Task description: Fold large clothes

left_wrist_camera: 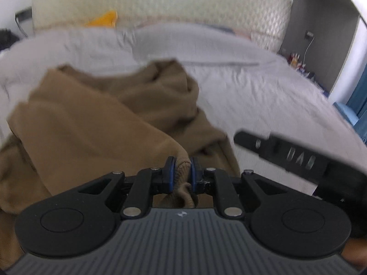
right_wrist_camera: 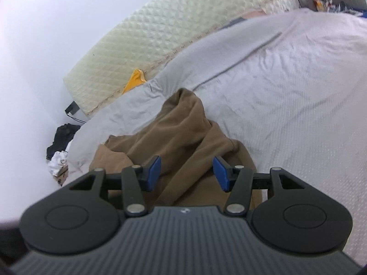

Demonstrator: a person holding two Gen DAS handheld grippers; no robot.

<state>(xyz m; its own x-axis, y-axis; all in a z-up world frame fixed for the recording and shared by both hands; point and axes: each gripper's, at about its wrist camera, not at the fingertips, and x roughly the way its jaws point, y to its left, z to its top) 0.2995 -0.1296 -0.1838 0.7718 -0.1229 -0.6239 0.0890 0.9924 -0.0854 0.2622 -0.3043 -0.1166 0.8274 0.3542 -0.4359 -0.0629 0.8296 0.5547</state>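
Brown garment (left_wrist_camera: 91, 119) hem pinched in left gripper (left_wrist_camera: 182, 171) jaws (nearly closed); right gripper (right_wrist_camera: 187, 174) jaws half-open, empty.

Grey bedspread (right_wrist_camera: 286, 87) lies bare right of and beyond brown garment (right_wrist_camera: 183, 133) (crumpled heap). Quilted headboard (right_wrist_camera: 146, 45) closes the far edge; right gripper (left_wrist_camera: 238, 138) beside the garment.

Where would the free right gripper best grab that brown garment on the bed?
Probably the brown garment at a thick fold just ahead of the open right gripper, coming from above and the near side. The cloth bunches there, giving the pads an edge. The left gripper already pinches a ribbed hem.
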